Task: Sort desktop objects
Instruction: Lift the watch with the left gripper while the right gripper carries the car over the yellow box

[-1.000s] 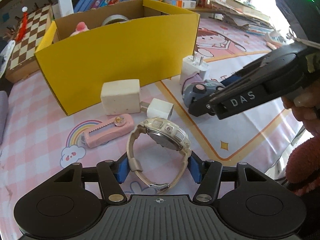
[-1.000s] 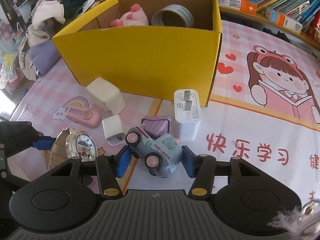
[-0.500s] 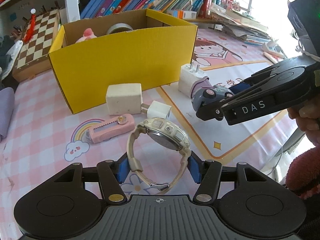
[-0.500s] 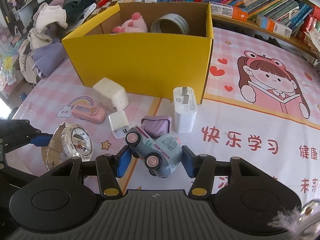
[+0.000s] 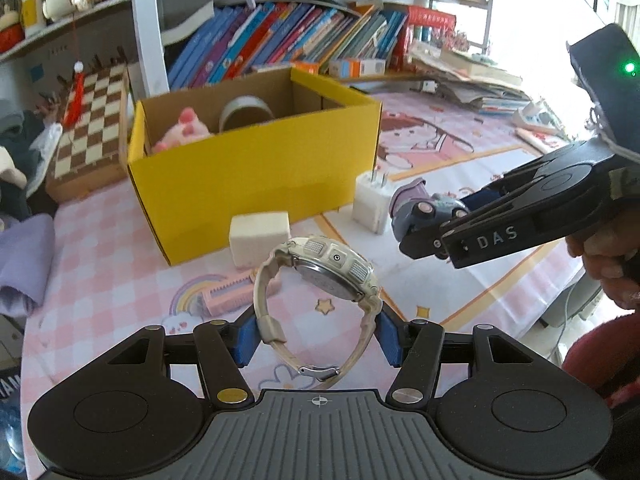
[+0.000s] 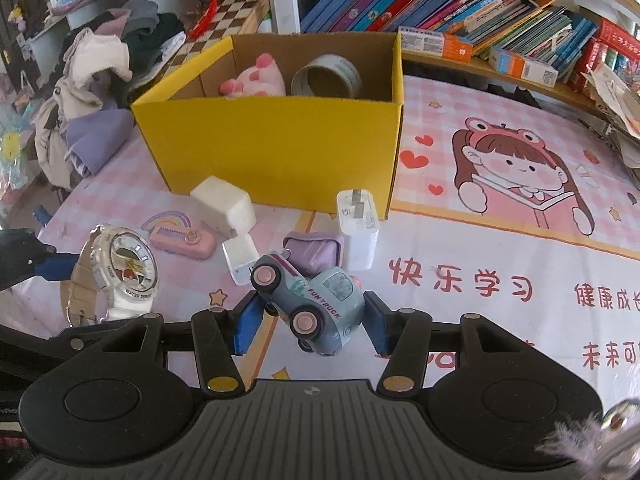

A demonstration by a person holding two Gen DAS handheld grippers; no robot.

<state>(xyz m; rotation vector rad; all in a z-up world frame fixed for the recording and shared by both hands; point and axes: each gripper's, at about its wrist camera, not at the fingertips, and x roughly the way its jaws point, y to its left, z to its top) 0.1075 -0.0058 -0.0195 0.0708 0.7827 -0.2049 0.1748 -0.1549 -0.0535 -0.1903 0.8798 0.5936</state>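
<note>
The left gripper (image 5: 317, 330) is clamping a cream wristwatch (image 5: 320, 280) by its strap between blue pads, holding it clear of the pink checked mat (image 5: 100, 256). Beyond its fingertips, a pink utility knife (image 6: 182, 239), a white block (image 5: 260, 236) and an open yellow cardboard box (image 6: 276, 140) are sitting, the box holding a pink plush toy (image 6: 256, 78) and a tape roll (image 6: 326, 76). To the right, the right gripper (image 6: 310, 322) is pinching a tilted blue toy truck (image 6: 310, 300) off the mat, just ahead of a purple case (image 6: 314, 254) and white charger (image 6: 358, 232).
</note>
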